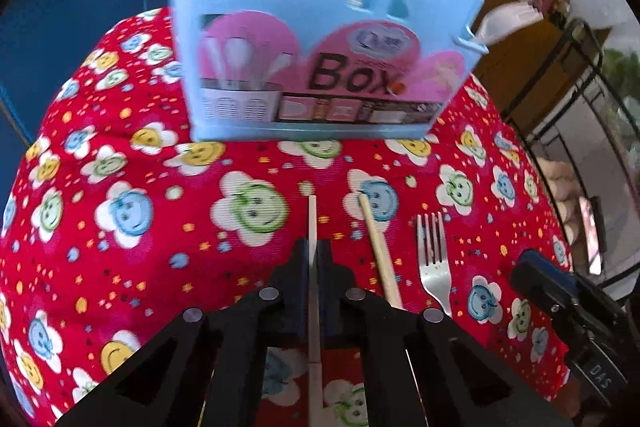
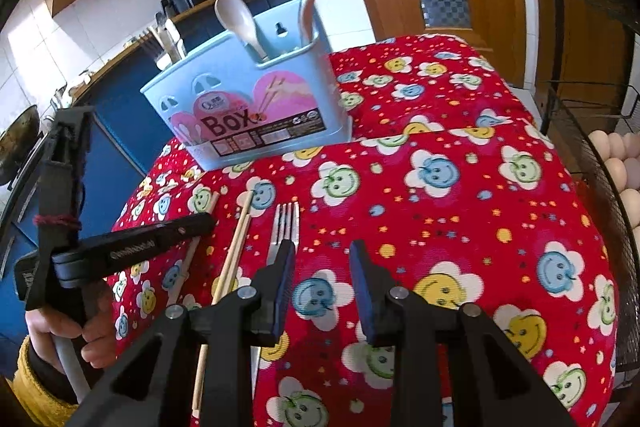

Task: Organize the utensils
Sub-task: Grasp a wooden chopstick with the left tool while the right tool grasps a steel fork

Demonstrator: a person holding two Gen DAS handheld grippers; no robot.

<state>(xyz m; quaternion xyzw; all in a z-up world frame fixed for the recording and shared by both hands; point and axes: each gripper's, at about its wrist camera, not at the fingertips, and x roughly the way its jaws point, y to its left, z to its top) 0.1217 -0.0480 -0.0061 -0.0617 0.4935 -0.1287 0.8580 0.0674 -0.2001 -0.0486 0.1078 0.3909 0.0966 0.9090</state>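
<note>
The left gripper (image 1: 312,255) is closed on a single pale chopstick (image 1: 312,219), which runs straight out between its fingers toward 12 o'clock, its tip over the red flowered cloth (image 1: 140,267) that covers the bench. In the left wrist view, a second chopstick (image 1: 378,251) lies on the cloth at about 1 o'clock from that gripper, and a metal fork (image 1: 434,259) lies just beyond it at 2 o'clock, tines pointing away. Straight ahead at 12 o'clock stands the blue utensil box (image 1: 320,39), with a bare strip of cloth between it and the chopstick tip. A white spoon (image 1: 504,21) sticks out past the box's right end.

The right gripper (image 2: 322,267) is partly open and holds nothing; only cloth shows between its fingers. In the right wrist view, the fork (image 2: 285,227) lies at its 11 o'clock, the handle passing under the left finger. A pair of chopsticks (image 2: 236,247) lies to the left of the fork, at 10 o'clock. The box (image 2: 248,115) sits at 11 o'clock, close to the cloth's left edge, with a white spoon (image 2: 238,21) and a pink one (image 2: 310,1) standing in it. From 12 to 4 o'clock the cloth is open out to its far and right edges, where a black wire rack (image 2: 600,147) holding eggs (image 2: 618,163) stands close by.
</note>
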